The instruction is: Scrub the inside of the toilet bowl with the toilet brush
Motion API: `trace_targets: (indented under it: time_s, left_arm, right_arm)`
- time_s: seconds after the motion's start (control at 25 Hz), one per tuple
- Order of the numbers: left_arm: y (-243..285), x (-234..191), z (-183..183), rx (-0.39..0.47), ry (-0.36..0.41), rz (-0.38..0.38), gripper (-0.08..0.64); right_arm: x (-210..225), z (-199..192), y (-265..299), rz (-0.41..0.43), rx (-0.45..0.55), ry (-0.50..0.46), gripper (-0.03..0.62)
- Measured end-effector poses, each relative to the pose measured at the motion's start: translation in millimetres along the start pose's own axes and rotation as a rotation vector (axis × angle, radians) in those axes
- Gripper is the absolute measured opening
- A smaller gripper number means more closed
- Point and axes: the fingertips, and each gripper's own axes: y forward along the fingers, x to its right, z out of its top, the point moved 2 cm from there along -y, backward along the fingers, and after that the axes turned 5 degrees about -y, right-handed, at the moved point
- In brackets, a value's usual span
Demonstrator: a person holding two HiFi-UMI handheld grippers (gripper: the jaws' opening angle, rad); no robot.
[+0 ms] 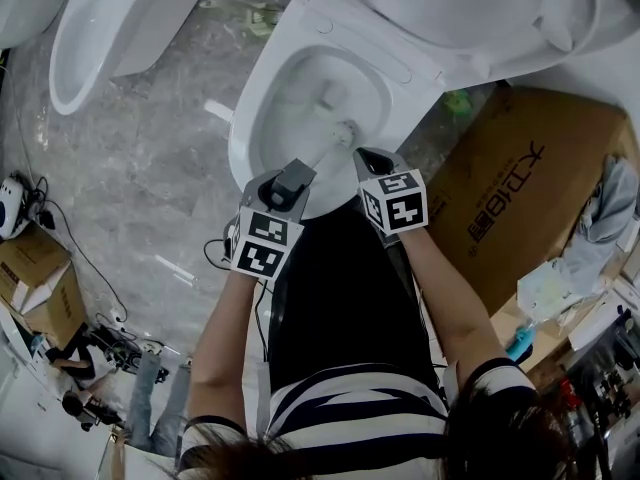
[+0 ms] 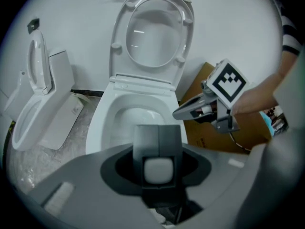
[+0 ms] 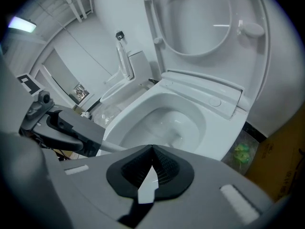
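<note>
Two grippers work over one white toilet bowl (image 1: 250, 108), and the head view lays it all out. At lower centre of the frame, the left gripper (image 1: 293, 178) clamps the pale handle of the toilet brush (image 1: 325, 150). The bristled head sits down in the bowl's hollow, toward its lower right side. The right gripper (image 1: 373, 160) hangs just beside it over the near rim, clear of the brush. Over to the left gripper view for what the head view can't give: the handle seen end-on, a pale rounded block pinched between two dark jaws. The raised seat (image 2: 152, 27) stands upright at top centre. The right gripper view shows its own jaws pressed together to a point, nothing between them. It also picks up a green object (image 3: 240, 152) on the floor at lower right, by the bowl's base. A cardboard box (image 1: 520, 188) stands right of the toilet, and a second toilet (image 1: 90, 38) sits upper left.
</note>
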Motion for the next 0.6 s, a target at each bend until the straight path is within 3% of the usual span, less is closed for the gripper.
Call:
trace_targets:
  time_s: [0.28, 0.6]
  left_arm:
    - [-10.4, -6.2, -22.7, -0.077, 0.067, 0.046, 0.000]
    - [-18.8, -28.3, -32.5, -0.148, 0.186, 0.152, 0.000]
  right_arm:
    - [-6.3, 0.8, 5.4, 0.019, -0.013, -0.022, -0.005]
    - [-6.6, 1.8, 12.1, 0.026, -0.029, -0.037, -0.005]
